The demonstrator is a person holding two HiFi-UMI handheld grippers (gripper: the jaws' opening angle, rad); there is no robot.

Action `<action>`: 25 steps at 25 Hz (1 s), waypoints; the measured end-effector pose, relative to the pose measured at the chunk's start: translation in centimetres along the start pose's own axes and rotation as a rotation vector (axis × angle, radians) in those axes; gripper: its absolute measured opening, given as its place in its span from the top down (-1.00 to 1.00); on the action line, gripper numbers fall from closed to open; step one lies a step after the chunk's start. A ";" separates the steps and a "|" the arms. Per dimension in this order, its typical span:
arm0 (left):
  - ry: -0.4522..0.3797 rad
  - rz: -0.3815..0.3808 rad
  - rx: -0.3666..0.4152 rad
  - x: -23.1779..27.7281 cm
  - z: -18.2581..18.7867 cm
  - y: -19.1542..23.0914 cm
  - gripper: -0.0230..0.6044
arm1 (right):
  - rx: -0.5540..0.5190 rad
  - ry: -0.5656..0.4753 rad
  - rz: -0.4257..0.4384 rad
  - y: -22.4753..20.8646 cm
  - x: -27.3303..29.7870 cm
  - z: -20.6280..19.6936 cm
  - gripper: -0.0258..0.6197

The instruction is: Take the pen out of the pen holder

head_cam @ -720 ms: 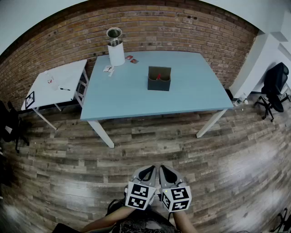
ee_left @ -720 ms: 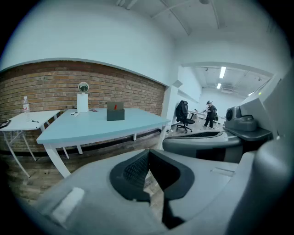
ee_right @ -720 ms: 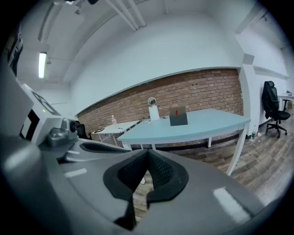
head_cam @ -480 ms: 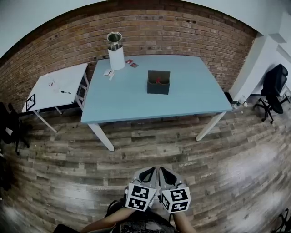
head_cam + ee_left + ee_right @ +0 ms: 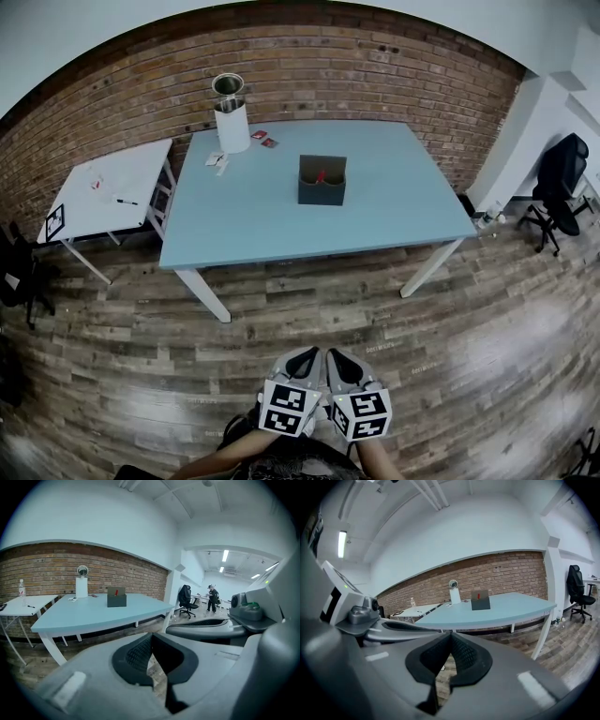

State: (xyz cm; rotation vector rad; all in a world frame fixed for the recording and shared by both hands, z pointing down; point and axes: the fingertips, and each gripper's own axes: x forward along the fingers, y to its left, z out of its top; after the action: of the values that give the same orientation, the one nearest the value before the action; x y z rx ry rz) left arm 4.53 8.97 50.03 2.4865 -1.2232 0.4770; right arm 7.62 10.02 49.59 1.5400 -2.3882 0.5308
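Note:
A dark grey pen holder (image 5: pixel 322 180) stands near the middle of the light blue table (image 5: pixel 253 216), with a red pen (image 5: pixel 320 174) sticking up inside it. The holder (image 5: pixel 116 597) and the pen (image 5: pixel 478 595) show small and far off in both gripper views. My left gripper (image 5: pixel 300 361) and right gripper (image 5: pixel 339 362) are held side by side low over the wooden floor, well short of the table. Each is shut with nothing in it, tips meeting at the left gripper (image 5: pixel 151 634) and the right gripper (image 5: pixel 451 634).
A white cylinder with a metal top (image 5: pixel 231 113) and small cards (image 5: pixel 264 139) sit at the table's far left. A white side table (image 5: pixel 108 187) stands to the left, a black office chair (image 5: pixel 560 180) to the right. A brick wall runs behind.
The view has shifted slightly: the table and holder sit a little lower and to the left in the head view. Both grippers remain shut and together.

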 end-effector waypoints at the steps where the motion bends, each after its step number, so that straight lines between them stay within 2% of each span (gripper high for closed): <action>1: -0.002 -0.002 -0.001 0.4 0.3 0.4 0.92 | -0.003 0.002 -0.001 -0.1 0.5 0.2 0.91; 25: -0.010 -0.018 -0.024 9.4 5.6 10.1 0.92 | -0.036 0.034 -0.011 -3.5 13.1 5.4 0.91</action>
State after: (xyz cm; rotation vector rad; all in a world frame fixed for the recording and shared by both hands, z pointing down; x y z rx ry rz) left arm 2.69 -5.80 50.54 2.4812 -1.2018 0.4429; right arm 5.40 -4.38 50.49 1.5164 -2.3497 0.5053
